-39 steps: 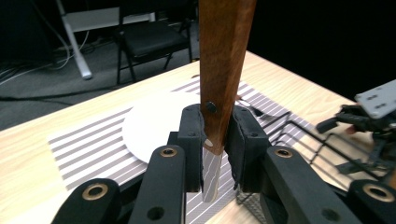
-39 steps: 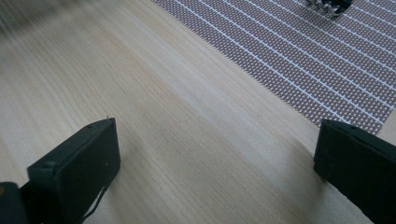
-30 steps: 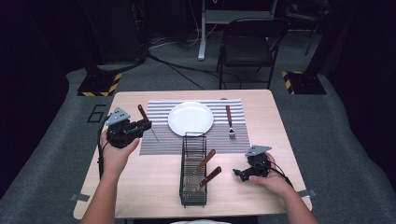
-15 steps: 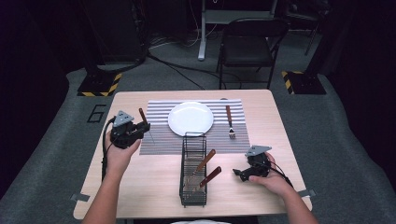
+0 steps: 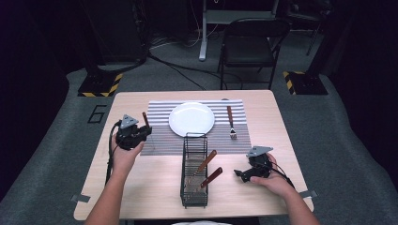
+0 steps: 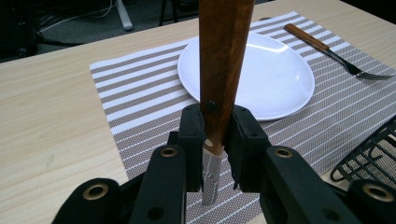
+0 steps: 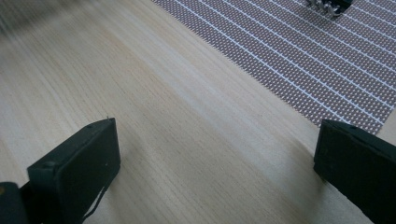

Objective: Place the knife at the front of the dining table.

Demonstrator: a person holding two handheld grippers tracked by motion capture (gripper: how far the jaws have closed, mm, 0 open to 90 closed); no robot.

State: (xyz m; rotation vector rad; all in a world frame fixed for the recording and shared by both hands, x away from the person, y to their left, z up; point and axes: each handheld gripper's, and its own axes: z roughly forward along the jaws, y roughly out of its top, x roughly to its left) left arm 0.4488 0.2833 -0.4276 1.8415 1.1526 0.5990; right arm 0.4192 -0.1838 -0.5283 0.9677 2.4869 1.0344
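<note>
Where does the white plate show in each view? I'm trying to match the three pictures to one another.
High view: the white plate lies at centre, on the striped placemat.
Left gripper view: the plate is upper centre-right, partly behind the wooden-handled utensil clamped in the left gripper.
Right gripper view: the plate is not in it.
Shared landmark: the striped placemat.

I work in what looks like a lab or studio: dark grey carpeted floor (image 5: 56, 154), black stands on yellow-and-black hazard-striped bases (image 5: 99, 86) at upper left and right, loose cables, a black folding chair (image 5: 251, 47) behind my pale wooden surface (image 5: 155, 187).
</note>
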